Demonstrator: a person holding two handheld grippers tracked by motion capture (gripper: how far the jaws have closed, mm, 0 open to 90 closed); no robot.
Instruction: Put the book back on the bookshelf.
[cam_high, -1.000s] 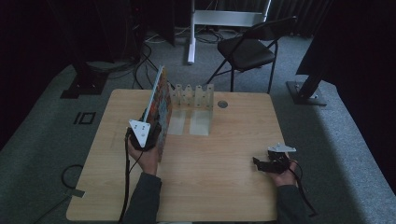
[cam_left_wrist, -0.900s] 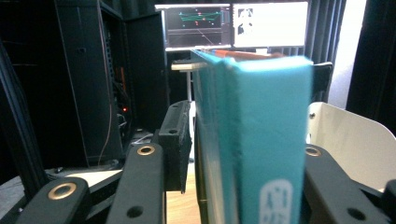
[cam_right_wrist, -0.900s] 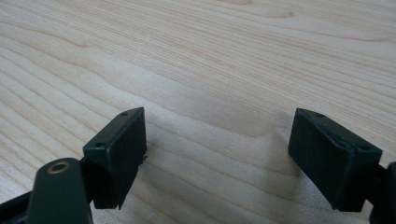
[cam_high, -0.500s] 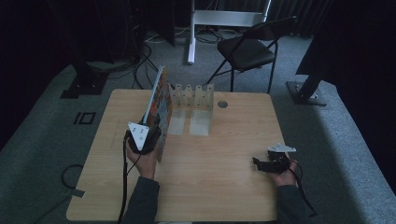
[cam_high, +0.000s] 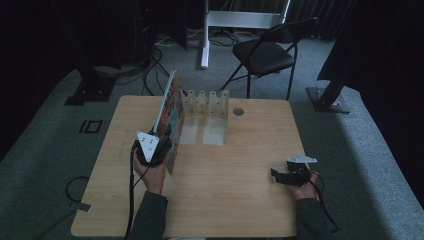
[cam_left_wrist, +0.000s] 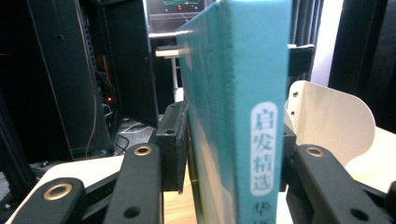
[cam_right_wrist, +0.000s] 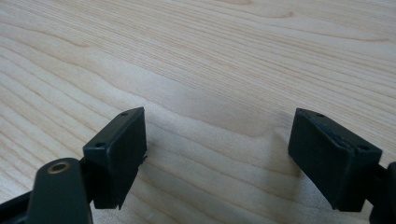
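Gripping the book (cam_left_wrist: 233, 112) upright with my left gripper (cam_high: 159, 148), I should steer it squarely toward the rack (cam_high: 206, 104); my right gripper (cam_right_wrist: 219, 154) rests wide open, empty.

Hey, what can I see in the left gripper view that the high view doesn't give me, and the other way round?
The left gripper view shows the thick book's teal spine with white printed characters, clamped between two black pads. The high view shows the whole light wooden table, the white slotted book rack, the book's colourful cover, the right gripper resting apart, and a black folding chair. Both show the left gripper holding that book upright beside the rack.
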